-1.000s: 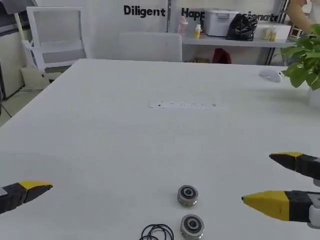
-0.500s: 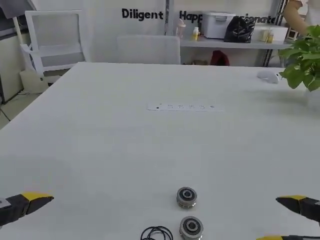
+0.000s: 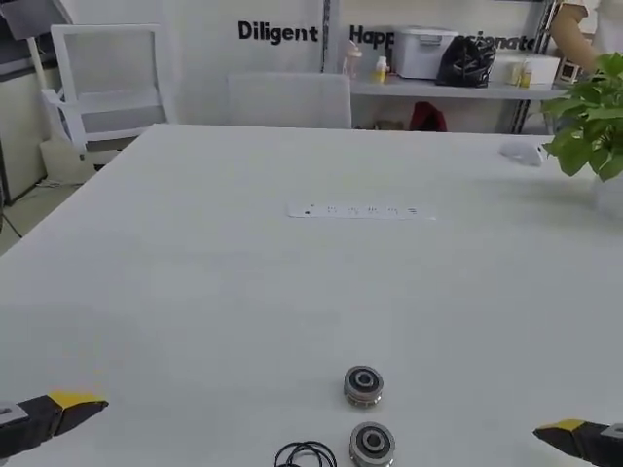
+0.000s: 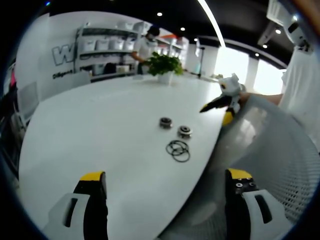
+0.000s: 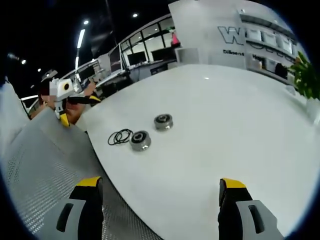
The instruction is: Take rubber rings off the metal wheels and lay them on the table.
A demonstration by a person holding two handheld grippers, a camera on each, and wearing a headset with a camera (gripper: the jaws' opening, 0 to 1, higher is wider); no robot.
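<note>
Two metal wheels (image 3: 363,383) (image 3: 373,443) lie flat on the white table (image 3: 292,292) near its front edge. A small pile of black rubber rings (image 3: 305,454) lies just left of the nearer wheel. My left gripper (image 4: 165,176) is open and empty, well back from the wheels (image 4: 165,122) (image 4: 184,131) and rings (image 4: 178,150). Its yellow fingertip (image 3: 76,404) shows at the lower left. My right gripper (image 5: 160,184) is also open and empty, off the table's edge, with the wheels (image 5: 163,121) (image 5: 140,140) and rings (image 5: 120,136) ahead of it. Its fingertip (image 3: 565,432) shows at the lower right.
A white power strip (image 3: 357,210) lies mid-table. A potted plant (image 3: 589,117) and a white mouse (image 3: 523,151) sit at the far right. White chairs (image 3: 97,83) stand behind the table, and a grey mesh chair back (image 5: 45,165) is near the front edge.
My right gripper has dropped back toward the lower right corner, and just one tip still shows there. The left fingertip has sunk slightly. Wheels and rings have not moved.
</note>
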